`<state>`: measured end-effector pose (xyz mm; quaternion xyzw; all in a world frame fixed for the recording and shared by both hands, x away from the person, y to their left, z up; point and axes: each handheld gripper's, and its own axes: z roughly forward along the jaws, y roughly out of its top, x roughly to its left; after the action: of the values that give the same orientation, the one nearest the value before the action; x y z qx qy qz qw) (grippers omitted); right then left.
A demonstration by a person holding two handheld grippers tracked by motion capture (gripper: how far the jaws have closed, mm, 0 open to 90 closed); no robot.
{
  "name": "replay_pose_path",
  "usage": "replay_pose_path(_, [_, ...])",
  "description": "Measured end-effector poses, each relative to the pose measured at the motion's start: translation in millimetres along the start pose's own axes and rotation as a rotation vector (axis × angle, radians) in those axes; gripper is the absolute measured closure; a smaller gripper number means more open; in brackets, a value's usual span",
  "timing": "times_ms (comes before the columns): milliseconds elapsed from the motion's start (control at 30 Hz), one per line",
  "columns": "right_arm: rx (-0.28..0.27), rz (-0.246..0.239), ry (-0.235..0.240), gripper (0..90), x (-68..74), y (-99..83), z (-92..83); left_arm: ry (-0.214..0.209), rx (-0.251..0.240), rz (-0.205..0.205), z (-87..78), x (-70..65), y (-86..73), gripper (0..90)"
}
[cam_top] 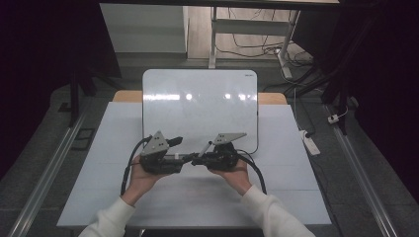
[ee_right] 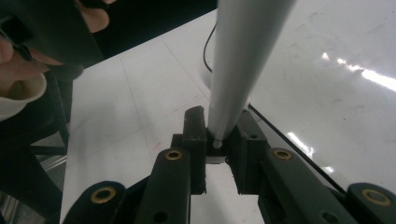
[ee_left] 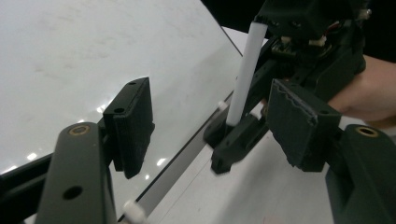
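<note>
Right gripper (ee_right: 219,154) clamped on white pen (ee_right: 243,56), just in front of whiteboard (cam_top: 197,94); left gripper (ee_left: 210,121) jaws wide apart, beside it

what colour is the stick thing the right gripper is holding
White, a plain slim marker-like stick clamped in the right gripper; clearest in the left gripper view.

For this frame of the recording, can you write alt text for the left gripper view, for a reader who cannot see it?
The left gripper, jaws spread wide and empty, faces the right gripper, whose jaws are shut on a white marker that stands up from them. A glossy whiteboard lies on the white table behind, and a hand holds the right gripper at the right edge.
</note>
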<state>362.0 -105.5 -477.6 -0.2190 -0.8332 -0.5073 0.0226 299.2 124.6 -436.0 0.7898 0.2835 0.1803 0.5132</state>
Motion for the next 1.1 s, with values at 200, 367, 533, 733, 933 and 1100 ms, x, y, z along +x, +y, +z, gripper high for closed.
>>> replay_pose_path(200, [0.006, 0.007, 0.011, 76.8, 0.7, -1.0, 3.1, -0.039, 0.015, 0.013, 19.6, -3.0, 8.1, 37.7])
replay_pose_path(367, [0.007, 0.012, 0.018, 76.8, 1.3, -1.3, 3.9, -0.074, 0.021, 0.039, 27.9, -5.4, 10.8, 52.7])
replay_pose_path(533, [0.005, 0.018, 0.027, 76.8, 1.7, -1.0, 4.0, -0.102, 0.030, 0.044, 33.1, -5.8, 11.2, 66.8])
replay_pose_path(733, [0.009, 0.026, 0.033, 76.8, 1.7, -0.9, 3.4, -0.084, 0.034, 0.066, 33.0, -6.6, 11.4, 81.1])
replay_pose_path(933, [0.002, 0.018, 0.038, 76.0, 3.7, -0.7, 3.3, -0.085, 0.024, 0.062, 28.8, -5.0, 11.7, 81.8])
replay_pose_path(1100, [-0.063, -0.010, -0.015, 56.4, 8.2, -0.6, -3.9, -0.050, 0.009, 0.053, 18.4, 0.0, 12.4, 81.9])
